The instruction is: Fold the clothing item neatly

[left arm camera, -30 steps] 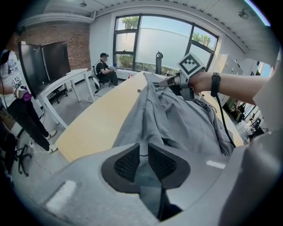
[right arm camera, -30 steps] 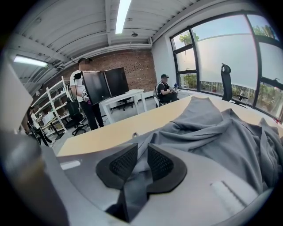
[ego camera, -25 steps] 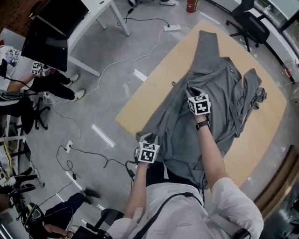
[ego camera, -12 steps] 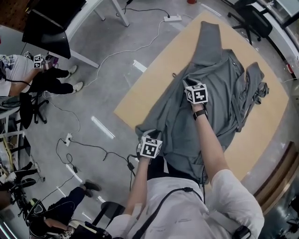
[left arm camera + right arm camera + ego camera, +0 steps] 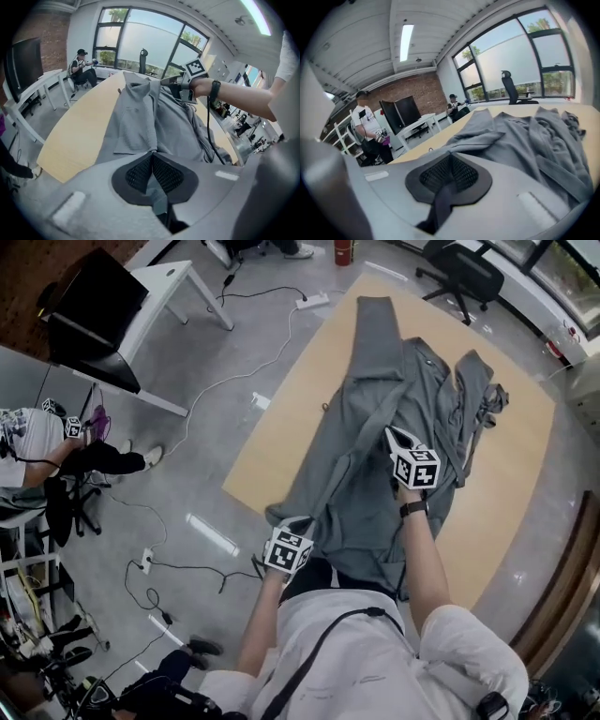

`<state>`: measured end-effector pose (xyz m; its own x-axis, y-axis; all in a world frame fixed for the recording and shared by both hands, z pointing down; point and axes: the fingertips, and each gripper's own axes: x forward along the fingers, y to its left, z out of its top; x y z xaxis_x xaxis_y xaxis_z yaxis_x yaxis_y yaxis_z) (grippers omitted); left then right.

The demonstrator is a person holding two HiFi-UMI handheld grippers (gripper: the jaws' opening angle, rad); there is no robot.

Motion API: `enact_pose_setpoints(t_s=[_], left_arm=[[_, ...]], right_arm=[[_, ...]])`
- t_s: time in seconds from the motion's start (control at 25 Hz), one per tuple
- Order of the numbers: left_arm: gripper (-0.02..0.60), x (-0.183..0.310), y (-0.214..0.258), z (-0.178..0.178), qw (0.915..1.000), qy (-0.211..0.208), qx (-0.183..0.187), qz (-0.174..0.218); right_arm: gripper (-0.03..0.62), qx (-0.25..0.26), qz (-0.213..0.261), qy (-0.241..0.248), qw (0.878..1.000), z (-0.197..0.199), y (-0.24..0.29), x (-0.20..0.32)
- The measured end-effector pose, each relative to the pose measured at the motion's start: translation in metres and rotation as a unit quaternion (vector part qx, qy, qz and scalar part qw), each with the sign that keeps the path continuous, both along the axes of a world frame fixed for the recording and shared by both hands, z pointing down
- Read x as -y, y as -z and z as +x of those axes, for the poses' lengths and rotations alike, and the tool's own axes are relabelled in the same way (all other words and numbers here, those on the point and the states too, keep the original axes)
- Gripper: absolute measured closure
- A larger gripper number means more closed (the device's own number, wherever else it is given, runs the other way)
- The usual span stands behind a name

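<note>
1. Nearest me, my left gripper (image 5: 298, 520) is at the table's near edge. Its jaws have just closed, and the pads meet on the near hem of the grey garment (image 5: 361, 488), close to its left corner
2. Farther in and to the right, my right gripper (image 5: 394, 433) has just closed too, pinching a raised fold near the garment's middle
3. The garment lies on the wooden table (image 5: 281, 442), its long axis running from my left gripper away to the far sleeve (image 5: 375, 329). A crumpled sleeve (image 5: 473, 390) bunches at the far right
4. Most of the cloth lies right of both grips, so I judge the fold should go rightward across that axis, with my left hand carrying the hem end
</note>
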<state>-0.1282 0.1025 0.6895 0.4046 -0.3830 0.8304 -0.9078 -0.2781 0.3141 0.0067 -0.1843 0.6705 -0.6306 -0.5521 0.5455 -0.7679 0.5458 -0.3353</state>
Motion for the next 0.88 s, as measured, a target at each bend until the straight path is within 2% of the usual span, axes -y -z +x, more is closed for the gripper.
enact_pose_setpoints(t_s=[0.16, 0.24, 0.32, 0.4, 0.52, 0.64, 0.76, 0.88], left_arm=[[0.575, -0.013, 0.009, 0.02, 0.9985, -0.038, -0.037, -0.009], [0.575, -0.022, 0.002, 0.026, 0.9977, -0.048, -0.039, -0.025], [0.567, -0.024, -0.01, 0.024, 0.9981, -0.045, -0.022, -0.036], [0.509, -0.023, -0.015, 0.019, 0.9984, -0.038, -0.009, -0.041], [0.5, -0.043, -0.01, 0.018, 0.9978, -0.04, -0.018, -0.049], [0.502, -0.07, -0.006, 0.039, 0.9927, -0.085, -0.049, -0.07], [0.502, -0.074, -0.018, 0.061, 0.9905, -0.106, -0.044, -0.076], [0.495, -0.066, -0.039, 0.082, 0.9899, -0.102, -0.04, -0.091]], right_arm=[[0.583, -0.013, -0.039, -0.08, 0.996, 0.077, -0.01, -0.034], [0.582, -0.044, -0.077, -0.083, 0.993, 0.095, -0.036, -0.049], [0.566, -0.073, -0.091, -0.078, 0.99, 0.1, -0.05, -0.05], [0.543, -0.076, -0.069, -0.078, 0.992, 0.1, -0.037, -0.042], [0.527, -0.048, -0.049, -0.056, 0.996, 0.085, -0.012, -0.061], [0.468, -0.041, -0.082, 0.028, 0.995, 0.051, -0.019, -0.113], [0.434, -0.062, -0.102, 0.089, 0.989, 0.022, -0.038, -0.154], [0.437, -0.064, -0.115, 0.067, 0.989, 0.012, -0.055, -0.158]])
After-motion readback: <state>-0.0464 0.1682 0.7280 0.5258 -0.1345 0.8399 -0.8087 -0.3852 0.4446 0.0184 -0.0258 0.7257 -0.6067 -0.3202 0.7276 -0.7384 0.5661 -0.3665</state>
